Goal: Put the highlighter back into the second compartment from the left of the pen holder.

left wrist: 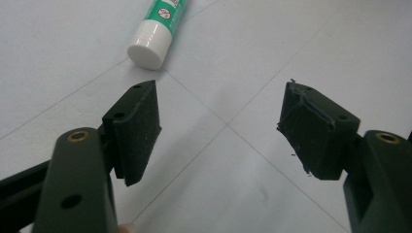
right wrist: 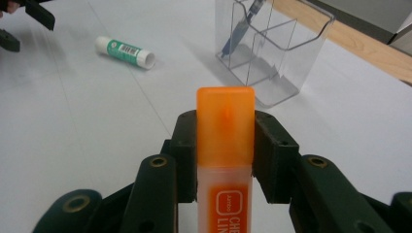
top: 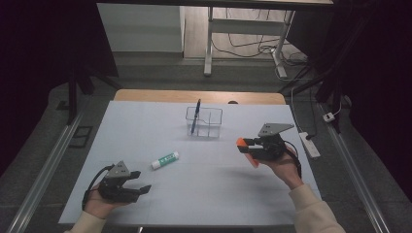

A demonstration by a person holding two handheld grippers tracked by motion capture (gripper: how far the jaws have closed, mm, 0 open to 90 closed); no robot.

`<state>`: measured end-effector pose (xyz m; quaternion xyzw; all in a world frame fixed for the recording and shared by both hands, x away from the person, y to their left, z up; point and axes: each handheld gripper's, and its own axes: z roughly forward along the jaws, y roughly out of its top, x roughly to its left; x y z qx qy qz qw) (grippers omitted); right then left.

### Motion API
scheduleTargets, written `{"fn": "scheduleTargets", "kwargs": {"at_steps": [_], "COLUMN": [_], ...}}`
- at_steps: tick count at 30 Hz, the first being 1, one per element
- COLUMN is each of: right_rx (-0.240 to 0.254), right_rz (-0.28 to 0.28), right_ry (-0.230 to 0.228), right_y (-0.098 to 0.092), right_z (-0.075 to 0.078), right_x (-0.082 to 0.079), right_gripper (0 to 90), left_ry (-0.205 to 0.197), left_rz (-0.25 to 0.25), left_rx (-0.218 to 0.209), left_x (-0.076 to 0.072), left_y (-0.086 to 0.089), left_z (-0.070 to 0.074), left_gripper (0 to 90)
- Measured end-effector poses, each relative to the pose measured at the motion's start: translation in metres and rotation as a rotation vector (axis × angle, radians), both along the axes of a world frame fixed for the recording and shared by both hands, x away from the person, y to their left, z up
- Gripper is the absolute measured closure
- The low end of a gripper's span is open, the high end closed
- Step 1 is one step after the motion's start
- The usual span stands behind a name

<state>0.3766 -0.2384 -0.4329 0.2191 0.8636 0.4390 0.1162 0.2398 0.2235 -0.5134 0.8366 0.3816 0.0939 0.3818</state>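
Orange highlighter (right wrist: 225, 141), translucent body, opaque cap

A white sheet (top: 145, 121) is covering the table, leaving a strip of wooden tabletop (top: 199, 95) showing along the far edge. Grey floor (top: 160, 73) is stretching beyond it. A white desk frame (top: 210, 39) is standing at the far side, with black cables (top: 252, 48) trailing beneath it. A white power strip (top: 309, 144) is lying on the floor at the right. Metal rails (top: 48, 165) are running along both sides, and dark curtains (top: 43, 39) are closing in left and right.
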Motion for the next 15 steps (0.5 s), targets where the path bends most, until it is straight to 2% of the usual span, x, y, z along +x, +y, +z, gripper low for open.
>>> {"fn": "scheduleTargets", "kwargs": {"at_steps": [15], "right_rx": [0.051], "right_rz": [-0.024], "right_ry": [-0.030], "right_y": [0.019], "right_z": [0.009], "right_x": [0.008], "right_gripper": [64.3], "left_ry": [-0.005], "left_rz": [0.002], "left_rx": [-0.001], "left_x": [0.000], "left_y": [0.000], "left_z": [0.000], "left_gripper": [31.0]}}
